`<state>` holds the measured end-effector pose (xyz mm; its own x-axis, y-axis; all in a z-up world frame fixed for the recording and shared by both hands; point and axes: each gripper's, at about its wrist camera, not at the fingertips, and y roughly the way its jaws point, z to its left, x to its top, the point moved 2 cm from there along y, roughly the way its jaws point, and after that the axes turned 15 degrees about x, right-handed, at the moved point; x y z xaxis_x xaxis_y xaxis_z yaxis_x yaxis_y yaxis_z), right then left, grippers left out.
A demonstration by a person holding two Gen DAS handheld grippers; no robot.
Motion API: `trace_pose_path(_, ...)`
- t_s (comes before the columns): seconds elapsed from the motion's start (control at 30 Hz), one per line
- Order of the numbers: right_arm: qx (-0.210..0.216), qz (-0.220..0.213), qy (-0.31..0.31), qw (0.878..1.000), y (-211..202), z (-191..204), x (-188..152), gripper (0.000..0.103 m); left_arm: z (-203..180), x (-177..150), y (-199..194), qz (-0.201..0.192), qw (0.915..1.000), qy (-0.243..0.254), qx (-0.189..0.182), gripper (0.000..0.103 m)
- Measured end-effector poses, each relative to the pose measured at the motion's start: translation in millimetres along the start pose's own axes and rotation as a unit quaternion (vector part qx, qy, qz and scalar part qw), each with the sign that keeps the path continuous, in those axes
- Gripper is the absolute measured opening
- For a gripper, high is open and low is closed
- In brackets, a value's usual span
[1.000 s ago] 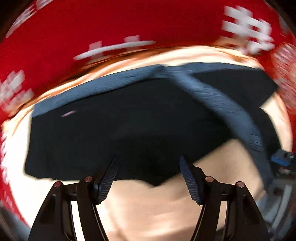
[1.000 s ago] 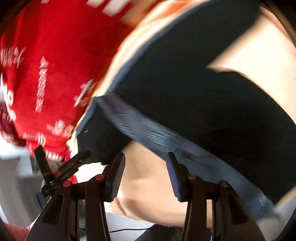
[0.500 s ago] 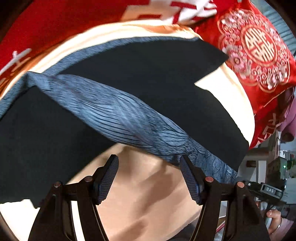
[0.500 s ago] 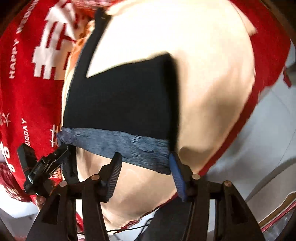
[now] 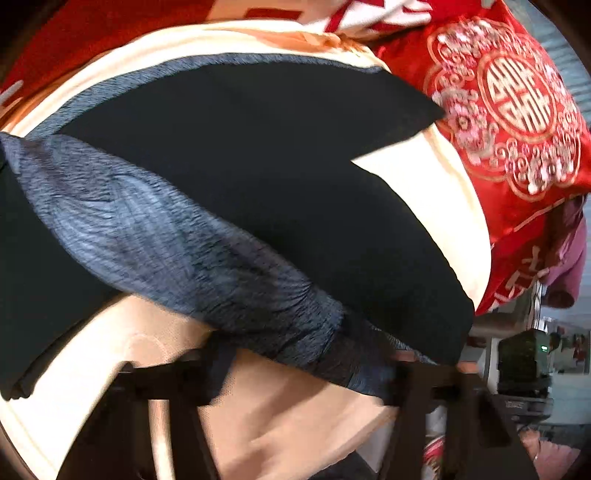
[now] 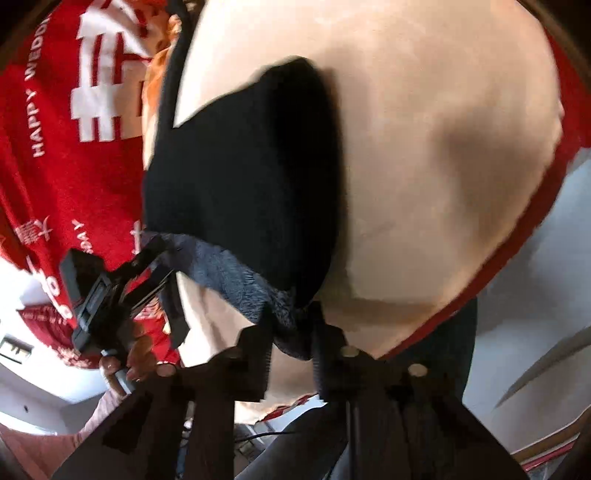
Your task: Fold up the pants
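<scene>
In the left wrist view, the black fabric pants (image 5: pixel 258 155) lie spread across a cream-coloured padded cloth surface (image 5: pixel 458 206), their grey-blue ribbed waistband (image 5: pixel 177 251) running slantwise from the left edge down toward the lower right. The left gripper (image 5: pixel 306 363) shows only as a dark blur low in the frame. Its fingers stand wide apart, with the waistband's lower edge draped over the right one; the blur hides whether anything is pinched, so I cannot tell what it has hold of. Beyond the pants, at the upper right, sits a red satin cushion with gold embroidery (image 5: pixel 517 103), touching the cream surface's far edge. A red printed cloth (image 5: pixel 92 33) lies along the top left.

In the right wrist view, the pants (image 6: pixel 251 177) appear as a folded black panel lying on the cream surface (image 6: pixel 443 129), with the waistband (image 6: pixel 236 273) along its near edge. The right gripper (image 6: pixel 291 336) has its two black fingers drawn close together on the bunched near corner of the waistband, which is caught between them. At the left, the left gripper (image 6: pixel 147 266) reaches the waistband's other end, with the person's left hand (image 6: pixel 125 362) on its handle; its opening cannot be made out here. The red cloth with white lettering (image 6: pixel 55 166) covers the left side of the frame.
</scene>
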<state>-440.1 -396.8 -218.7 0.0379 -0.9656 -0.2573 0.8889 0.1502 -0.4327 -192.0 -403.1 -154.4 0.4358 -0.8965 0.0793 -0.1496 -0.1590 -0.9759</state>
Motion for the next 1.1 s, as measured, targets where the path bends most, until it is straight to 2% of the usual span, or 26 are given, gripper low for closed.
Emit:
trace_pose_path(0.1,0.026,-0.004,-0.02,0.999,-12,28,9,0.014,7,6,-18,-0.008,0.9994,-0.028,-0.016,0.038)
trace_pose_path(0.2,0.061,-0.008,-0.054,0.997,-22,74,28,0.014,5,20,-39,-0.036,0.9986,-0.034,-0.017,0.038)
trace_pose_path(0.3,0.075,-0.006,-0.102,0.992,-24,125,56,0.014,-2,43,-51,-0.059,0.9975,-0.035,-0.018,0.038)
trace_pose_path(0.4,0.085,-0.012,-0.143,0.986,-25,168,98,0.014,-5,72,-52,-0.079,0.996,-0.04,-0.014,0.038)
trace_pose_path(0.5,0.069,-0.013,-0.175,0.982,-18,199,140,0.014,-6,104,-51,-0.105,0.9934,-0.047,-0.007,0.038)
trace_pose_path(0.6,0.042,-0.008,-0.199,0.979,4,226,193,0.014,-6,138,-49,-0.125,0.991,-0.045,0.017,0.04)
trace_pose_path(0.63,0.032,-0.005,-0.207,0.978,9,231,204,0.014,-4,148,-49,-0.133,0.9894,-0.045,0.035,0.046)
trace_pose_path(0.67,0.015,-0.002,-0.214,0.977,18,235,218,0.014,-2,155,-50,-0.14,0.9877,-0.046,0.052,0.058)
trace_pose_path(0.73,-0.024,0.005,-0.231,0.973,39,244,245,0.015,5,164,-56,-0.158,0.9827,-0.052,0.082,0.062)
trace_pose_path(0.83,-0.09,0.009,-0.254,0.963,63,249,273,0.023,19,166,-59,-0.156,0.9807,-0.059,0.102,0.062)
trace_pose_path(0.9,-0.115,0.007,-0.265,0.957,72,253,280,0.039,29,159,-57,-0.146,0.9795,-0.06,0.126,0.062)
trace_pose_path(0.93,-0.119,0.001,-0.277,0.954,73,258,280,0.055,32,155,-54,-0.141,0.9792,-0.059,0.134,0.062)
trace_pose_path(0.97,-0.122,-0.004,-0.292,0.948,73,266,275,0.067,37,149,-49,-0.131,0.9788,-0.059,0.146,0.062)
trace_pose_path(1.1,-0.139,-0.013,-0.329,0.934,64,274,241,0.068,59,120,-22,-0.077,0.9779,-0.086,0.174,0.062)
